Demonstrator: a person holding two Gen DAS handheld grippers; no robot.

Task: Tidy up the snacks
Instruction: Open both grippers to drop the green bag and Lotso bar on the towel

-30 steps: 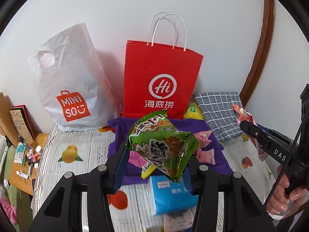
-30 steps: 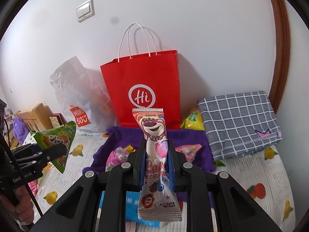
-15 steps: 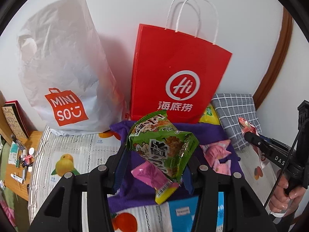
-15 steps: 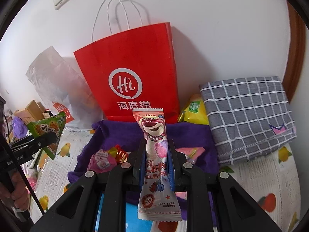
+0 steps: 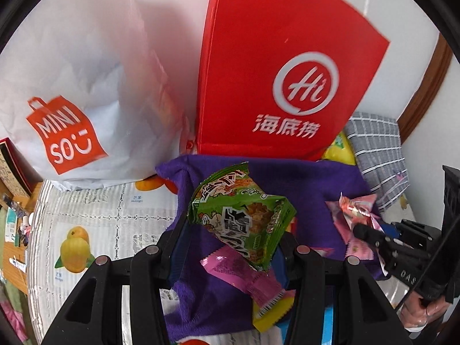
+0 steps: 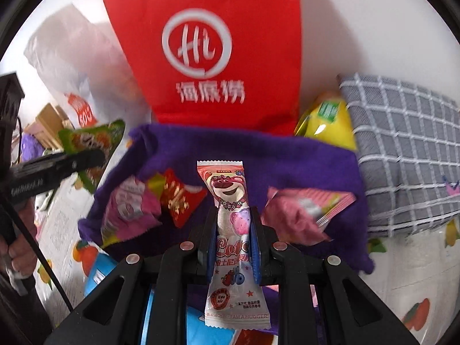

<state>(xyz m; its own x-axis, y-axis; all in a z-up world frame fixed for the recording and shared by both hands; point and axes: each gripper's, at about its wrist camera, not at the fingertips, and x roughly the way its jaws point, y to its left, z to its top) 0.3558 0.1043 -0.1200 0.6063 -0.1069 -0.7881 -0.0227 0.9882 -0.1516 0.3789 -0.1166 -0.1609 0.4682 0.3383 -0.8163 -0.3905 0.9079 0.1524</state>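
My left gripper is shut on a green snack packet and holds it above the purple cloth, close in front of the red Hi paper bag. My right gripper is shut on a pink bear-print candy packet, upright over the same cloth, just short of the red bag. Each gripper shows in the other's view, the right one and the left one. Pink packets and a red one lie on the cloth.
A white Miniso plastic bag stands left of the red bag against the wall. A yellow packet and a grey checked cushion lie to the right. A blue packet lies on the fruit-print sheet. Cluttered wooden furniture stands at far left.
Both grippers have moved forward toward the red bag, which now fills much more of each view. Both still hold their packets.
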